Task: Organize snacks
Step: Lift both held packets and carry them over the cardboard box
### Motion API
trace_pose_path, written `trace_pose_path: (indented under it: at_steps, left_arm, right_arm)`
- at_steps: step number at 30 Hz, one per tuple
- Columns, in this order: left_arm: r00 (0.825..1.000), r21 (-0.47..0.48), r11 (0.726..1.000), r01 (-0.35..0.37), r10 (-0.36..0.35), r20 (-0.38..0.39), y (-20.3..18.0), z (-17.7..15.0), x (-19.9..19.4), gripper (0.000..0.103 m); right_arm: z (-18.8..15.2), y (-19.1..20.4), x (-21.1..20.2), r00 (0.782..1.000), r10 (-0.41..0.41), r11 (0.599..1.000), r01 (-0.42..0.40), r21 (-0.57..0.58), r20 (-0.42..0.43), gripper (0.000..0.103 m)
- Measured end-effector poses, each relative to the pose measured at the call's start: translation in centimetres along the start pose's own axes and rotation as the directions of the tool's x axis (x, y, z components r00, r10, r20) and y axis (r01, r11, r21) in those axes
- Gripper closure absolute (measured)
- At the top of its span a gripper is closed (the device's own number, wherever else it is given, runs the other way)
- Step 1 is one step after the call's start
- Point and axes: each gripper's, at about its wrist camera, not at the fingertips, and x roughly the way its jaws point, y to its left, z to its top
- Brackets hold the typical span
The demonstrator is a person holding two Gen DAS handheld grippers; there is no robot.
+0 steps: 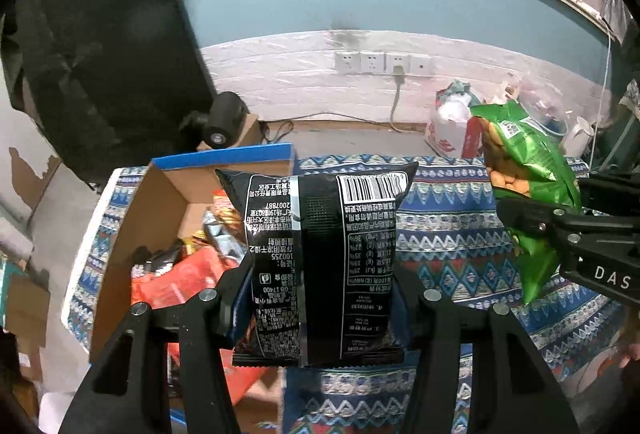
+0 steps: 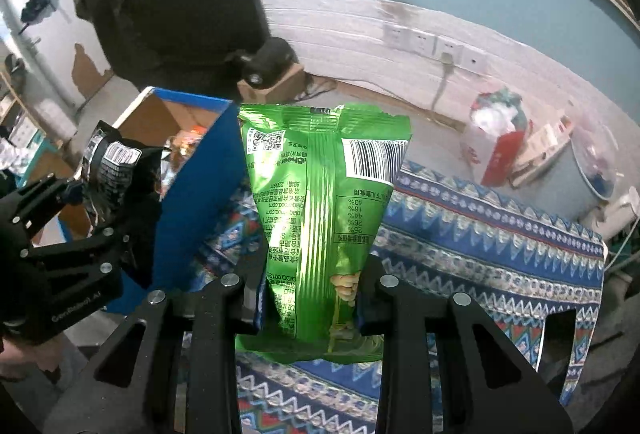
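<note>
Left gripper: the black two-finger left gripper [image 1: 318, 308] is clamped on the lower part of a glossy black snack packet with white print and a barcode [image 1: 324, 258], its fingers pressing the packet from both sides.
Black packet: it stands upright between the fingers, printed back toward the camera, held above the near edge of the box and the patterned cloth.
Right gripper: the black two-finger right gripper [image 2: 310, 308] is closed on the lower part of a shiny green snack bag with a QR code and barcode [image 2: 320, 218].
Green bag: upright in the grip, raised over the cloth, well to the right of the box; in the left wrist view it [image 1: 528, 194] shows at the right edge.
Box: an open brown cardboard box with blue outer sides [image 1: 172, 186] sits at the left, holding orange and red snack packets [image 1: 188, 274].
Surface: a blue patterned woven cloth with zigzag bands [image 1: 452, 234] covers the table.
Background: a row of white wall sockets [image 1: 382, 63] on the pale wall.
</note>
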Motion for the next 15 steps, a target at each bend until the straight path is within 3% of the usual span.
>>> trace_pose_path:
  at_steps: [15]
  left_arm:
    - [0.998,-0.119,0.991,-0.057,0.059,0.012,7.6,-0.8,-1.2,0.047]
  right_arm:
    - [3.3,6.1,2.1,0.998,0.069,0.995,-0.069,-0.076,-0.003,0.074]
